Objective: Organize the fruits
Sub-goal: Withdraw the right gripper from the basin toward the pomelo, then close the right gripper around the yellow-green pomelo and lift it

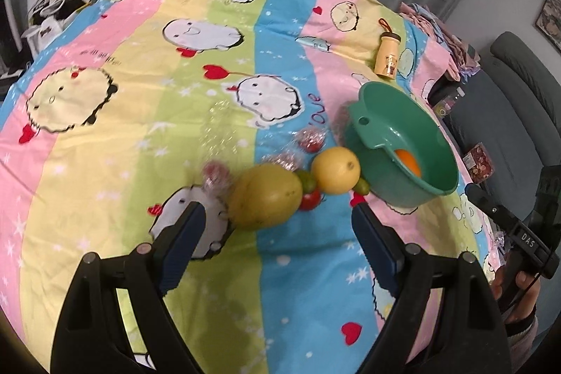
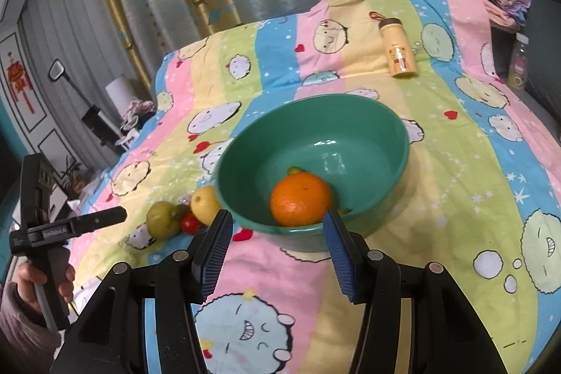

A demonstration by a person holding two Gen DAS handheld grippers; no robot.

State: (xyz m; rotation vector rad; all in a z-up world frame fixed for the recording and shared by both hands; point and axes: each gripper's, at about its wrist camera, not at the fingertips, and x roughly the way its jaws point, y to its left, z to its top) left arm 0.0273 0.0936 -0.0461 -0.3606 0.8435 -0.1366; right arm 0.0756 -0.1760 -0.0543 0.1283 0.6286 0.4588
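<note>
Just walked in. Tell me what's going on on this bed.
A person holding a two-finger tool in each hand is sorting fruit into a green bowl on a cartoon bedspread. An orange already lies in the bowl. The right tool is open, empty, at the bowl's near rim. The left tool is open too, pointed at the fruit outside the bowl: a large yellow-green fruit, a lemon and a small red tomato.

A round green plastic bowl (image 2: 368,142) holding a bright orange fruit (image 2: 301,198) sits on a pink, yellow, green and blue striped bedsheet (image 1: 105,163) printed with white cartoon faces and red hearts, beside a pale yellow lemon (image 1: 336,170) and a red tomato (image 2: 190,223).
</note>
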